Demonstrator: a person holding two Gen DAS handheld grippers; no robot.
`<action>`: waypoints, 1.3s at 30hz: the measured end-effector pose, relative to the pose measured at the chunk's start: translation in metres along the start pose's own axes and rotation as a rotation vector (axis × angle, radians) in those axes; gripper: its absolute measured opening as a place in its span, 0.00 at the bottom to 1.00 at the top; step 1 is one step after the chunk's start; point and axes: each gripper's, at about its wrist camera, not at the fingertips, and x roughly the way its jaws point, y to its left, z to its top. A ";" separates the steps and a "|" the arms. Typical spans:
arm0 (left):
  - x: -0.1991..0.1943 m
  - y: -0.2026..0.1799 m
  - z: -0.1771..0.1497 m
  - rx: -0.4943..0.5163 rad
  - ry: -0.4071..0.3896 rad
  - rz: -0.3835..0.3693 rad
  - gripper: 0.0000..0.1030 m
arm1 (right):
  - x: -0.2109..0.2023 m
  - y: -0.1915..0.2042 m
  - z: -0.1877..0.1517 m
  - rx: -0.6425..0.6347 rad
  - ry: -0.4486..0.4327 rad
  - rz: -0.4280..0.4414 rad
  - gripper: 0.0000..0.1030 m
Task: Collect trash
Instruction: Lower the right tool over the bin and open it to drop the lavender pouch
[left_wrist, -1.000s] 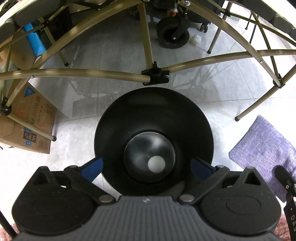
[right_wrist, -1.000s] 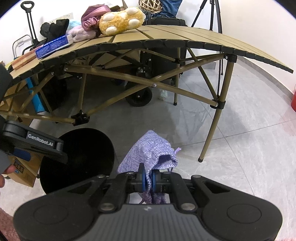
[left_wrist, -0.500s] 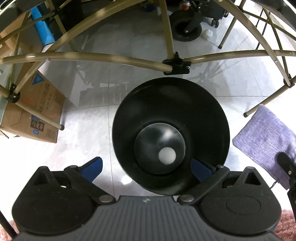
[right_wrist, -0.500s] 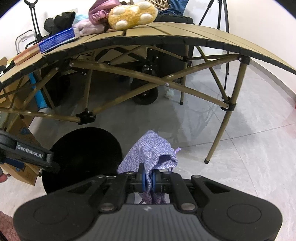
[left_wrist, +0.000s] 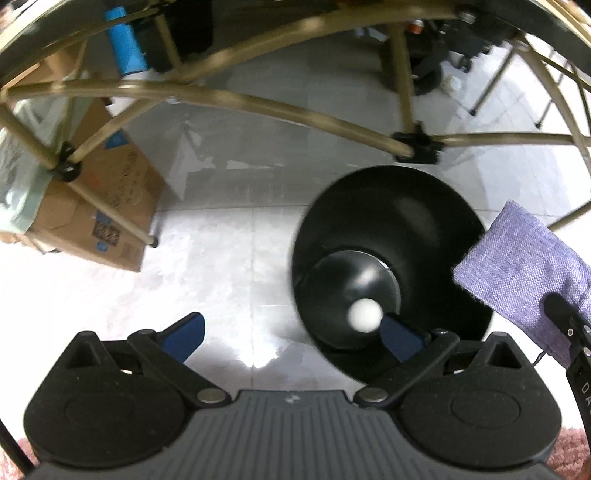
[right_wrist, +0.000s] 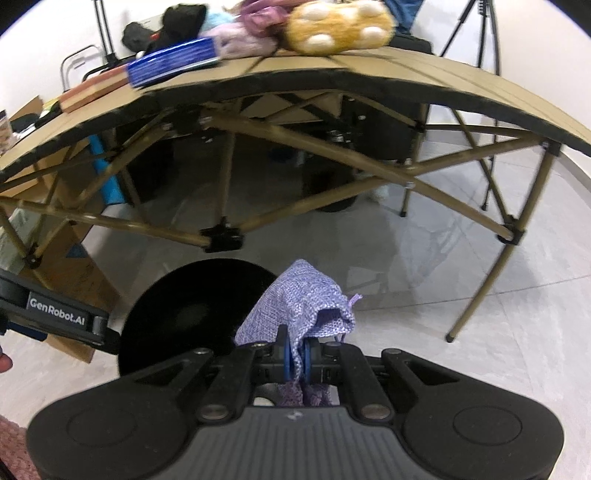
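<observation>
black bin (left_wrist: 391, 221), lilac woven pouch (right_wrist: 299, 306), white ball (left_wrist: 364, 314)

the left gripper (right_wrist: 107, 334), at nine o'clock in the right wrist view, carries white lettering "genrobot.ai" on its black side. in the left wrist view, at four o'clock, a black strip of the right gripper (left_wrist: 585, 384) shows the pale letters "da", cut off by the edge. the cardboard box (left_wrist: 107, 206) at nine o'clock bears blue labels and faint print, too blurred to read.

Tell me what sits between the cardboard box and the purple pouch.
The black bin with a white ball inside, seen in the left wrist view.
</observation>
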 end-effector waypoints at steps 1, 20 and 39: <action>0.000 0.005 0.000 -0.009 -0.001 0.006 1.00 | 0.003 0.005 0.002 -0.006 0.006 0.011 0.06; -0.005 0.070 -0.006 -0.117 -0.019 0.096 1.00 | 0.068 0.087 0.011 -0.095 0.179 0.086 0.06; 0.003 0.086 -0.010 -0.135 -0.004 0.149 1.00 | 0.105 0.102 0.005 -0.113 0.280 0.045 0.31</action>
